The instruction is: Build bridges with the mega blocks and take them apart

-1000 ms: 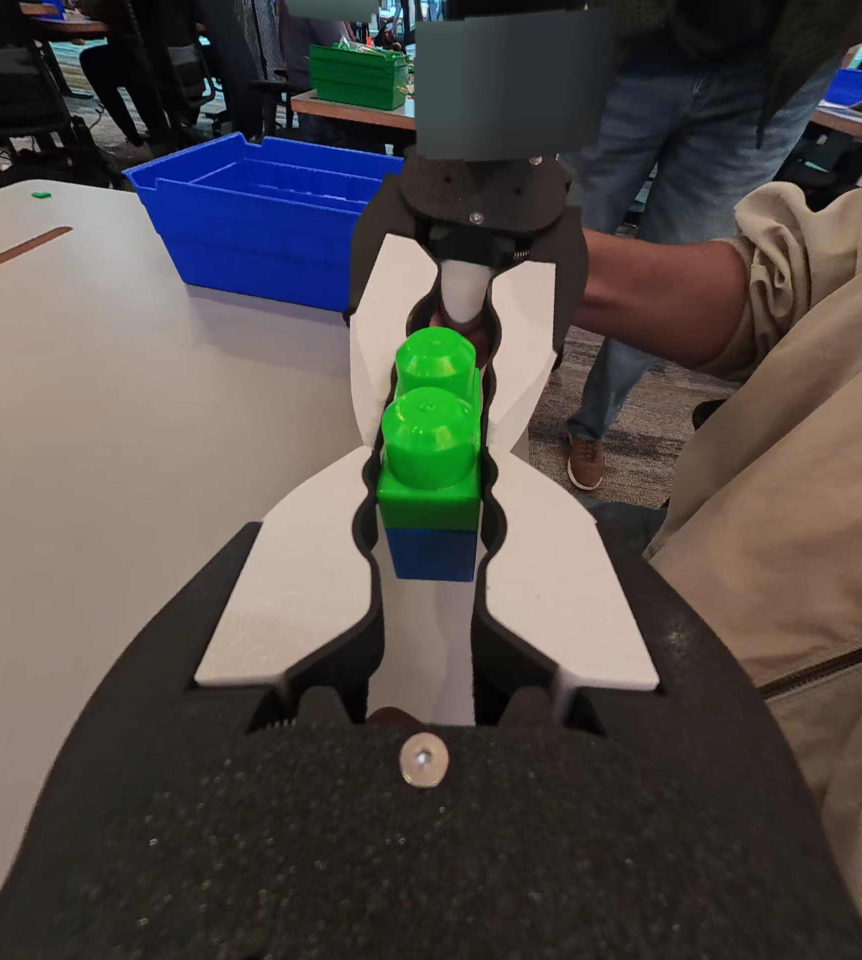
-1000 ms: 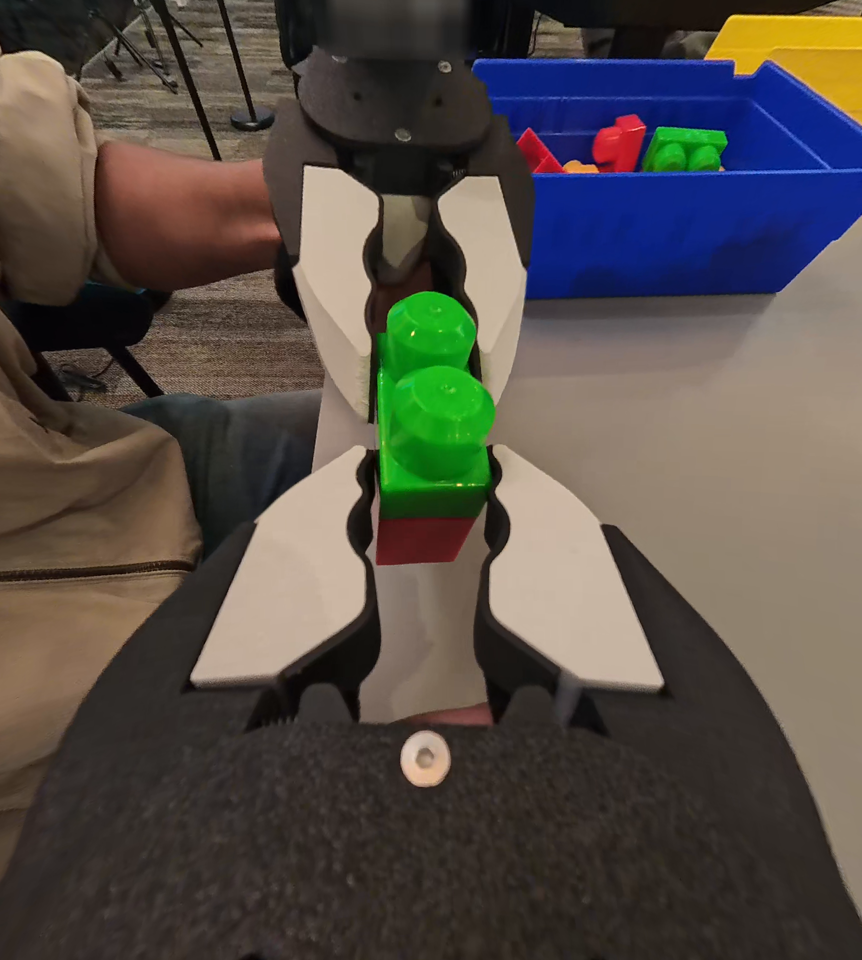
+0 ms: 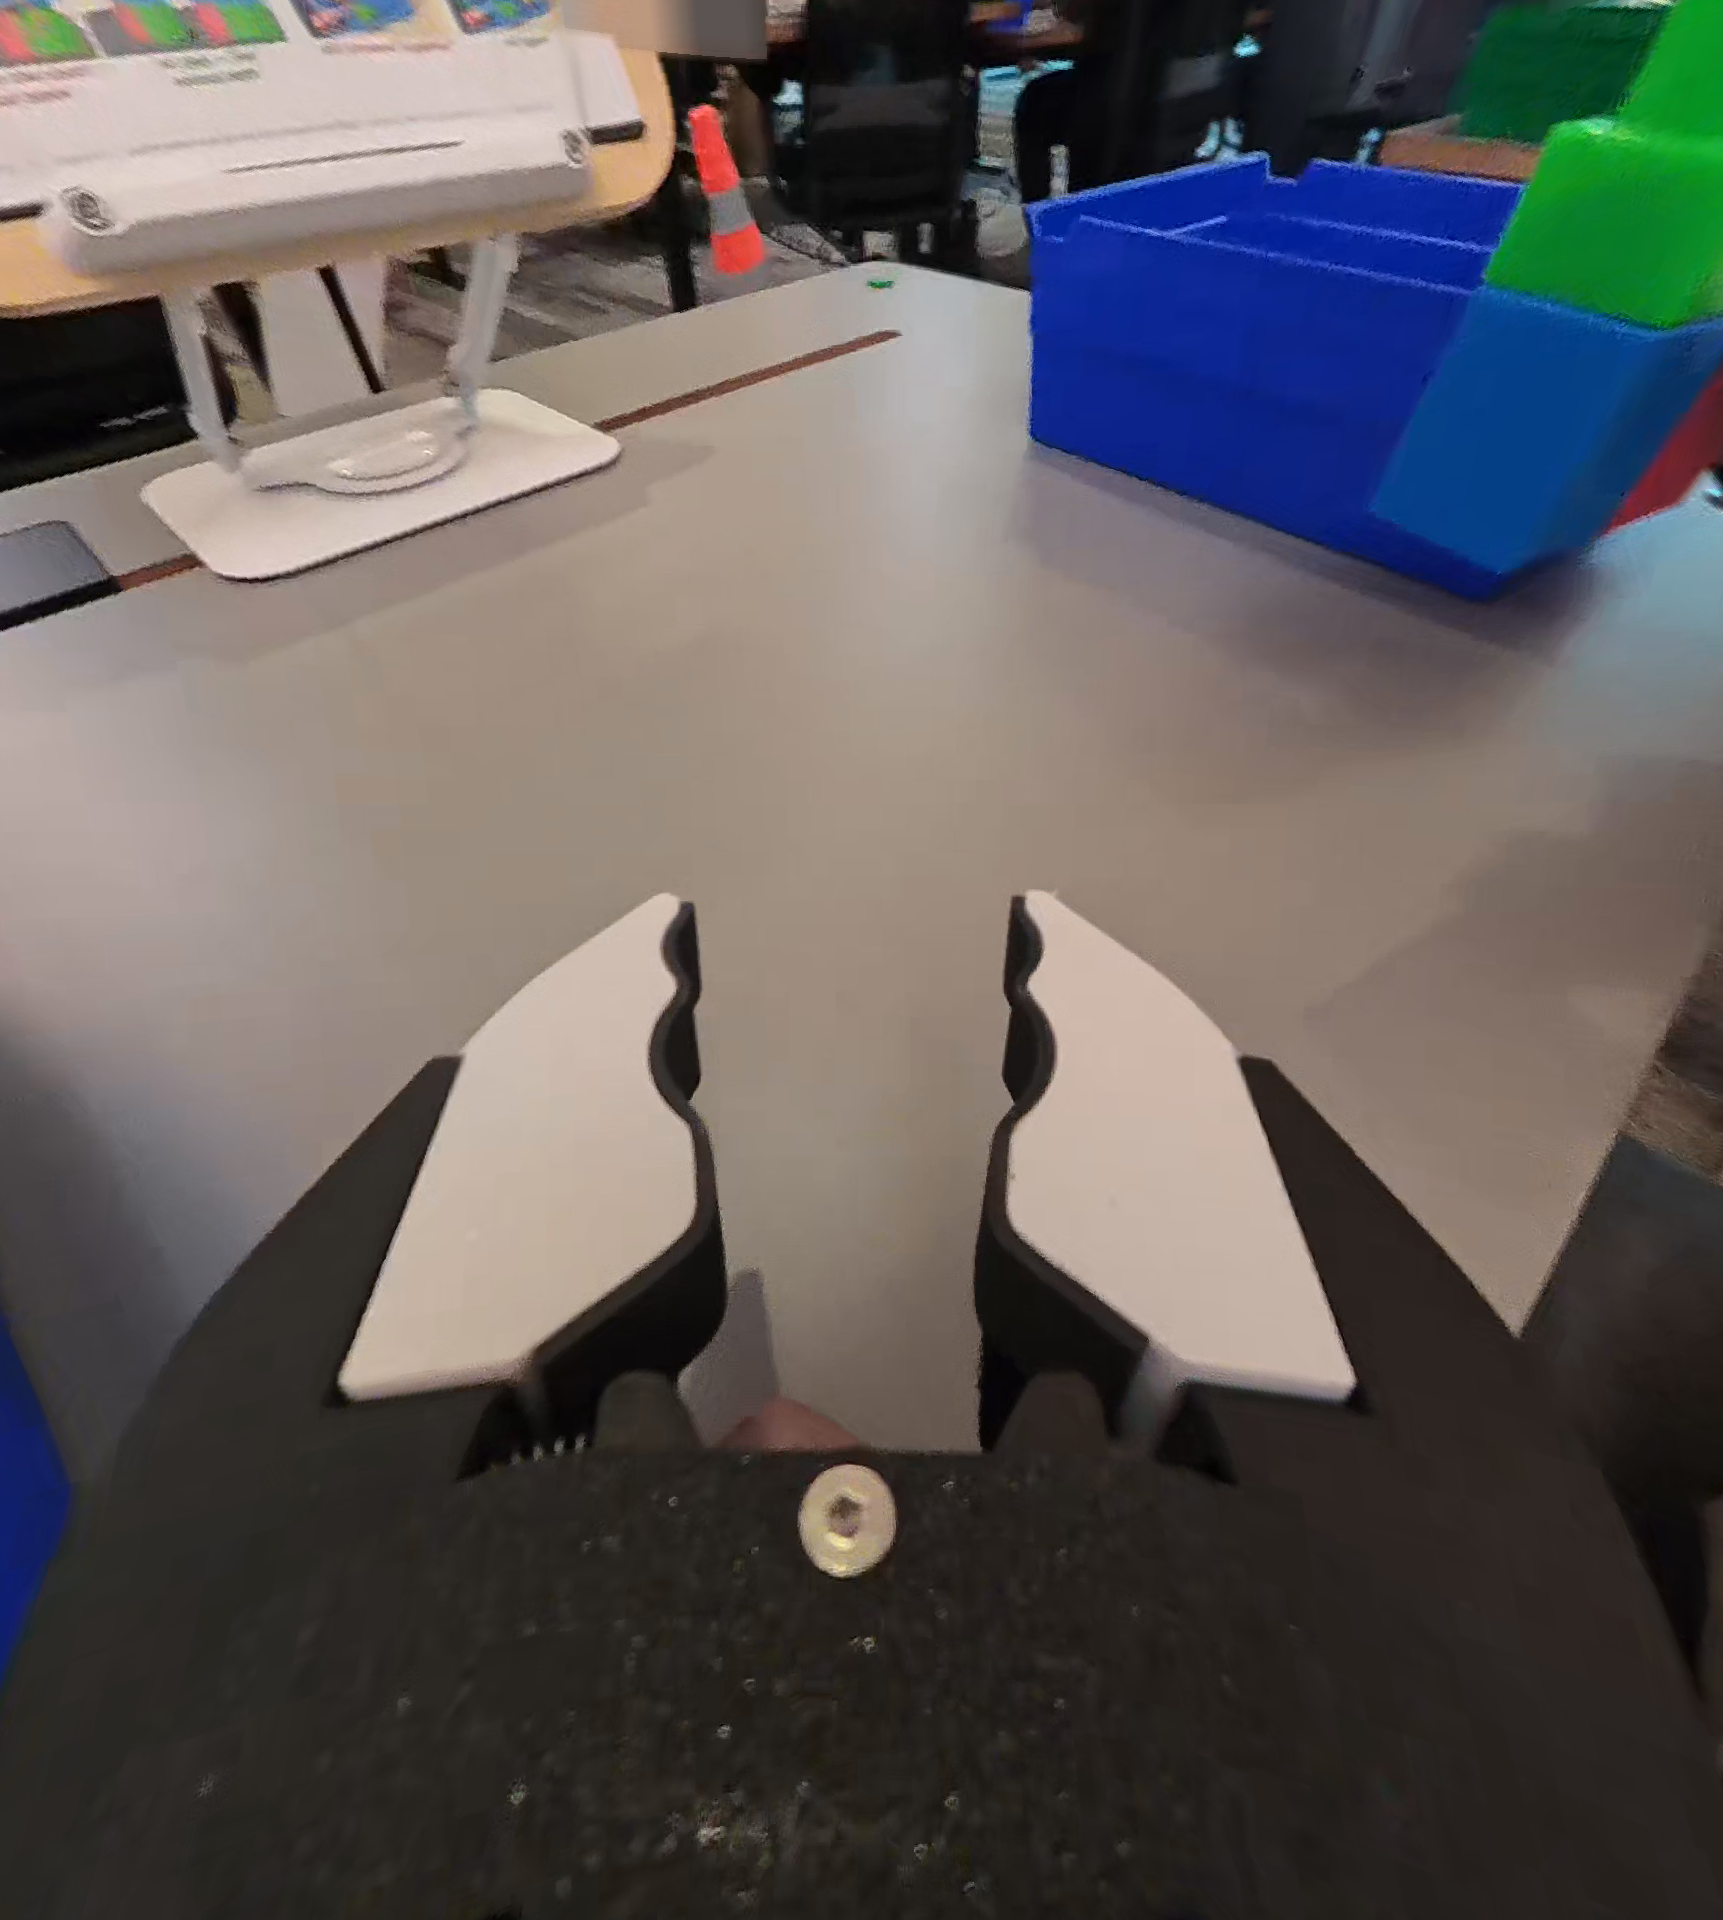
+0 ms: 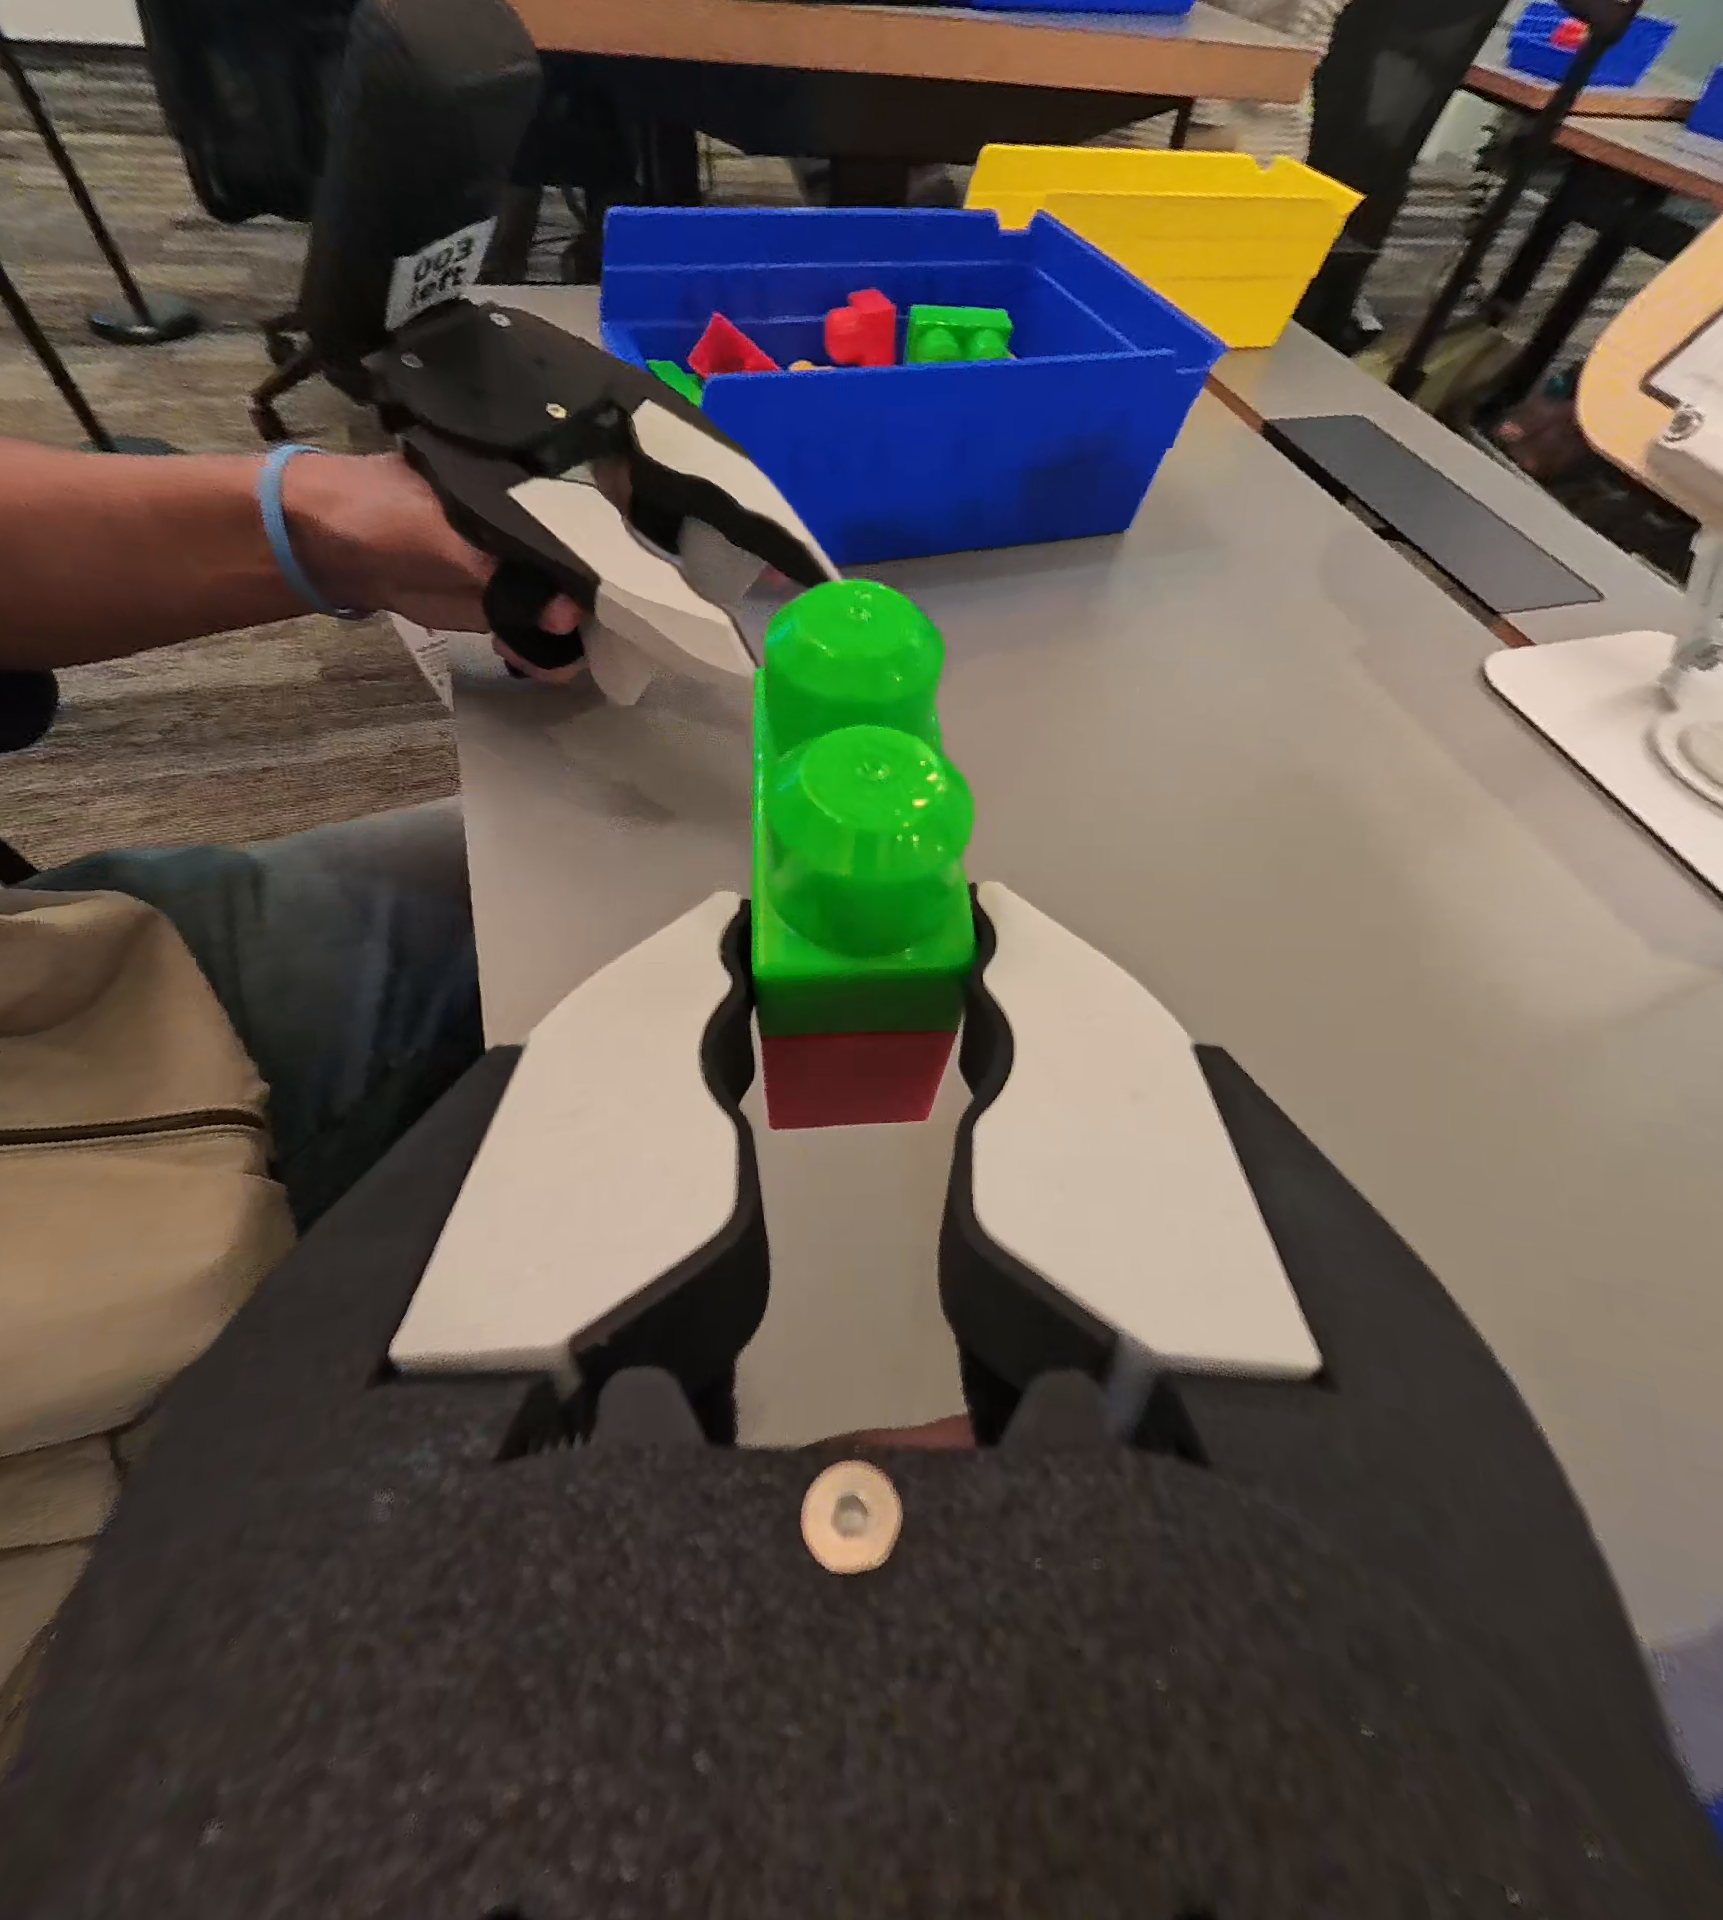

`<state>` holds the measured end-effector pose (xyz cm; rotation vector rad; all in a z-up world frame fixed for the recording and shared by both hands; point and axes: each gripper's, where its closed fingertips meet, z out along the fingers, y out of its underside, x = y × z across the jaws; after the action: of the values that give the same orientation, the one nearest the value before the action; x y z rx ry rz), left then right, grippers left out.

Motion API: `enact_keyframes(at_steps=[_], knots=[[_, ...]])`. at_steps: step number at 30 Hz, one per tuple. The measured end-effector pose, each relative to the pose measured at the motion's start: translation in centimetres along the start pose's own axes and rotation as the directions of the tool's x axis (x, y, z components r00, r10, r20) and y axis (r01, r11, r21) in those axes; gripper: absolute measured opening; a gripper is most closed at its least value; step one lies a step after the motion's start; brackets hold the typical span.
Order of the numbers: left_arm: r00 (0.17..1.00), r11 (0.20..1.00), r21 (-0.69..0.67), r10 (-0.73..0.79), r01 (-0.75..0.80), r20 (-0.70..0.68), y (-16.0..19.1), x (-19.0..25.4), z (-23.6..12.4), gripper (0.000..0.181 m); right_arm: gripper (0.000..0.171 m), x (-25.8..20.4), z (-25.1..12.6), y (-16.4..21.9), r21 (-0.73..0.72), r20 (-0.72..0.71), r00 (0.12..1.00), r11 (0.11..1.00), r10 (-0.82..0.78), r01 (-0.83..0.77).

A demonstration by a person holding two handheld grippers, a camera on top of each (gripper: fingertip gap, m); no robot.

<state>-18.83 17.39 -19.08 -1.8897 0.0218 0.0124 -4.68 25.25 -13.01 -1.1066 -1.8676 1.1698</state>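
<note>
In the right wrist view, the right gripper (image 4: 857, 997) is closed on the green block (image 4: 852, 831), which has two round studs on top. Its two fingers press the sides of this block at the near end. A red block (image 4: 852, 1081) is attached under the green one at this end. The bridge is held above the grey table (image 4: 1252, 831), not touching it.

Behind the far stud, to the left, is the left gripper (image 4: 732, 613), held by a hand (image 4: 441, 561) with a light blue wristband (image 4: 291, 530). Its jaws stand apart and hold nothing.

In the left wrist view, the left gripper (image 3: 852, 997) is open over the bare table (image 3: 628, 727). At the upper right edge the bridge shows large and blurred: the green block (image 3: 1667, 197) on top, a blue block (image 3: 1532, 436) under it, and a bit of red behind.

Farther on the table, a blue bin (image 4: 940, 447) contains loose blocks: red ones (image 4: 862, 327), a green one (image 4: 959, 335) and a small orange piece, not clear. Just behind it is a yellow bin (image 4: 1169, 229); I cannot tell what is inside. In the left wrist view another blue bin (image 3: 1231, 343) stands on the table; its inside is not visible well. A white stand (image 3: 379, 478) is at the far left.
</note>
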Motion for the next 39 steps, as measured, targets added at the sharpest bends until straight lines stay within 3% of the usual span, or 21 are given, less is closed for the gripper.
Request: enact_keyframes(at_steps=[4,8,13,16,26,39], knots=[[0.994,1.000,0.006,0.012,-0.013,0.111,0.0,-1.0,0.2,0.052,0.037,0.9,-1.6,0.3,-0.002,-0.141,0.989,0.999,0.033,-0.034],[0.995,1.000,0.005,-0.006,0.006,0.096,0.1,-0.7,0.4,0.050,0.037,4.0,-6.2,-0.8,0.082,-0.339,0.932,0.991,0.124,-0.102],[0.995,0.999,0.021,-0.045,0.044,0.088,-0.5,-0.6,0.3,0.049,0.037,11.3,-15.0,-1.3,0.156,-0.657,0.720,0.975,0.224,-0.161],[0.996,0.999,0.027,-0.046,0.044,0.078,-0.7,-0.3,0.3,0.048,0.038,15.5,-17.9,0.4,0.147,-0.761,0.600,0.966,0.248,-0.213],[0.998,1.000,0.020,0.002,-0.003,0.069,-1.0,0.7,0.2,0.047,0.037,24.8,-16.7,9.5,0.172,-0.846,0.403,0.894,0.349,-0.414],[0.997,0.999,0.010,0.032,-0.032,0.070,-0.8,1.0,0.5,0.047,0.038,30.6,-12.6,17.1,0.182,-0.861,0.301,0.801,0.410,-0.571]])
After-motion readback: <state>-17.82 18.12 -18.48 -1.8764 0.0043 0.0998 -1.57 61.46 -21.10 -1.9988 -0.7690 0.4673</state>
